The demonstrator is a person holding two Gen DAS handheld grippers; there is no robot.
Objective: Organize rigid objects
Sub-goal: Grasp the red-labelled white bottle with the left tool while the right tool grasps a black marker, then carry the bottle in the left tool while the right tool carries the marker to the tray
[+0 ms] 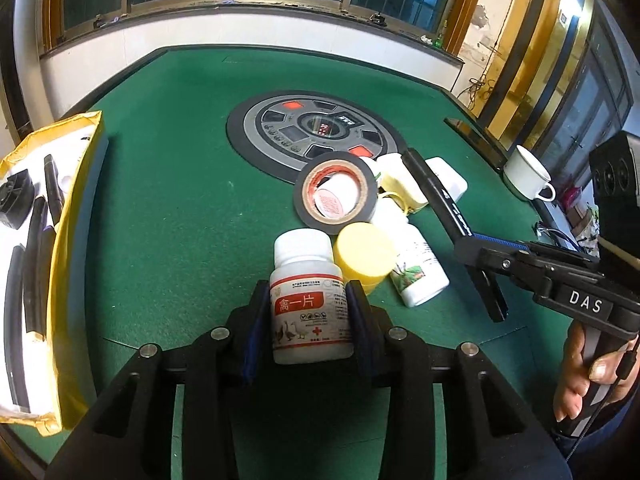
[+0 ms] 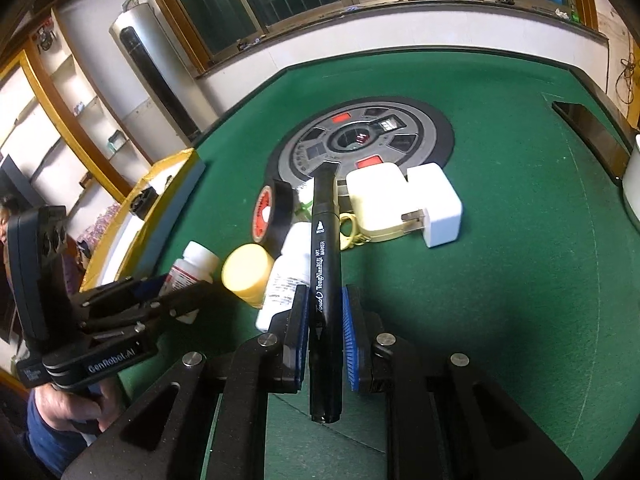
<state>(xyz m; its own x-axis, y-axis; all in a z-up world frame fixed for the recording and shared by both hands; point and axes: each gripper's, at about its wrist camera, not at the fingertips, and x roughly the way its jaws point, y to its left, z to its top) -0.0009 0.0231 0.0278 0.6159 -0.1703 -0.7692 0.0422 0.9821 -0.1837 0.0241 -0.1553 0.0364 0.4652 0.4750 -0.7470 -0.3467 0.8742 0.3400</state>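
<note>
My left gripper (image 1: 308, 296) is shut on a white pill bottle (image 1: 307, 292) with a red label, held upright just above the green table (image 1: 168, 184). My right gripper (image 2: 325, 300) is shut on a black art marker (image 2: 325, 276) that points away along the fingers; the same marker (image 1: 436, 196) shows in the left wrist view. On the felt lie a roll of black tape (image 1: 336, 192), a yellow-capped jar (image 1: 365, 254), a second white bottle (image 1: 416, 268) on its side, a cream box (image 2: 376, 200) and a white charger plug (image 2: 436, 204).
A yellow-rimmed box (image 1: 64, 248) holding several black items stands at the table's left edge. A round control panel (image 1: 316, 128) sits in the table's middle. A white cup (image 1: 528, 178) stands at the right edge. A person's hand (image 1: 588, 376) grips the right handle.
</note>
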